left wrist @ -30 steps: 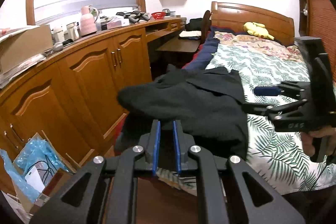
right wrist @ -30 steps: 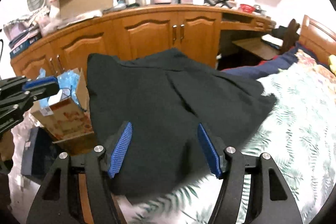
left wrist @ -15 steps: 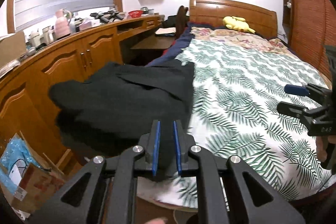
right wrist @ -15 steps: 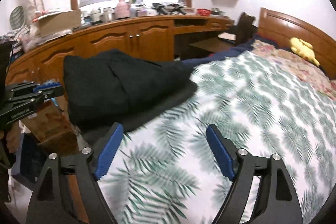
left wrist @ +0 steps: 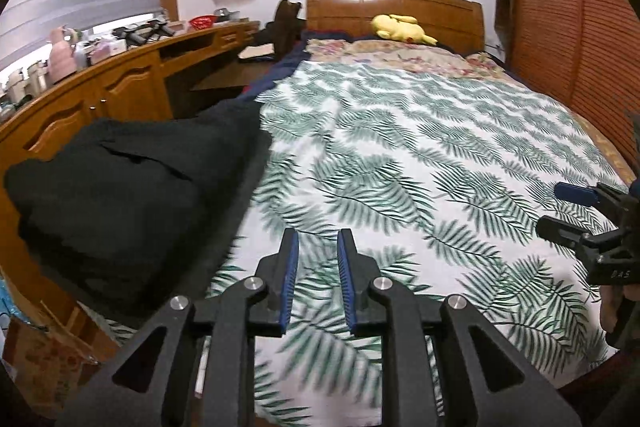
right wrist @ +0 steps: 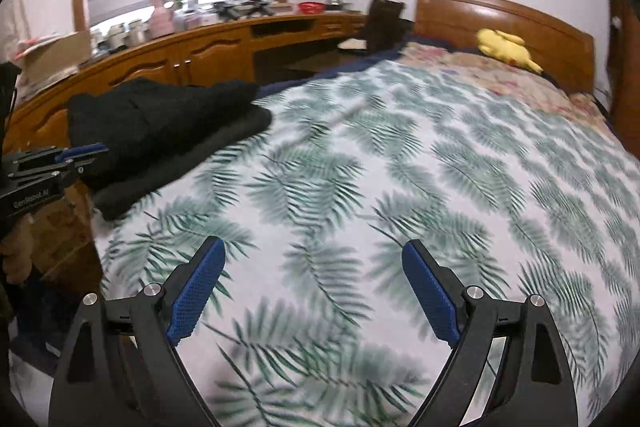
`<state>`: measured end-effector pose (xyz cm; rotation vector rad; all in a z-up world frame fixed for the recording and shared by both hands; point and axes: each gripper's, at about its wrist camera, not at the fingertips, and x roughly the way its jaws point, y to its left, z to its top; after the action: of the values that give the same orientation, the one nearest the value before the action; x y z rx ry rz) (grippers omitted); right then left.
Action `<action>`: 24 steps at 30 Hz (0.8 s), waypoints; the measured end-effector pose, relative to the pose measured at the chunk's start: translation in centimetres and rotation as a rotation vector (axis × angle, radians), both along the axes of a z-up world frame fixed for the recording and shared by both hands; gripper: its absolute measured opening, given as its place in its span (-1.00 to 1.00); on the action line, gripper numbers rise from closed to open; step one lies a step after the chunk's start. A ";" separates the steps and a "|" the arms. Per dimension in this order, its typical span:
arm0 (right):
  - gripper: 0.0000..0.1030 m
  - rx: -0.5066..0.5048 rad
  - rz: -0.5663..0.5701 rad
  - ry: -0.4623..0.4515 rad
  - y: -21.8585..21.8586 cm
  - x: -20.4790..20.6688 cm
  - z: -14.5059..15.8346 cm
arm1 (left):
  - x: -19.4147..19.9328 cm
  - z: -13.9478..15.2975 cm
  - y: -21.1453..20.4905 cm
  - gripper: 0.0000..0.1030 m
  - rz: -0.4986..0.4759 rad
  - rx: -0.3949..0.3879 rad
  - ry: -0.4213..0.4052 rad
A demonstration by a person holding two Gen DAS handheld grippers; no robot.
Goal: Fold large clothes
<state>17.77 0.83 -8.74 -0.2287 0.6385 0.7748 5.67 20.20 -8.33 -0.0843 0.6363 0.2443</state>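
Now the black garment [left wrist: 120, 195] sits as a thick folded bundle at the left edge of the bed [left wrist: 400, 147], no longer under either tool, so this piece looks done. Both have swung away over the leaf-print cover: the left hand-held gripper [left wrist: 318, 279] has just been parting slightly, nearly closed and empty; the right hand-held gripper [right wrist: 314, 291] has just been spreading wide, holding nothing.

Dim, fisheye-warped, seemingly motion-blurred
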 end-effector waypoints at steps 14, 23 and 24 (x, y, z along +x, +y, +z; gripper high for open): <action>0.78 0.017 -0.250 0.002 -13.2 -2.1 1.1 | 1.7 0.2 -9.6 -0.62 -0.136 -0.039 0.015; 0.78 0.047 -0.362 -0.031 -19.2 -5.7 3.7 | 0.2 3.4 -15.1 -0.62 -0.206 -0.047 -0.031; 0.78 0.050 -0.370 -0.035 -19.7 -6.1 4.0 | -0.1 3.6 -15.6 -0.61 -0.211 -0.050 -0.035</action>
<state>11.66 -18.88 -4.78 -0.0741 0.6051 0.4296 5.61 4.61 -4.71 -0.0691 0.6113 0.0229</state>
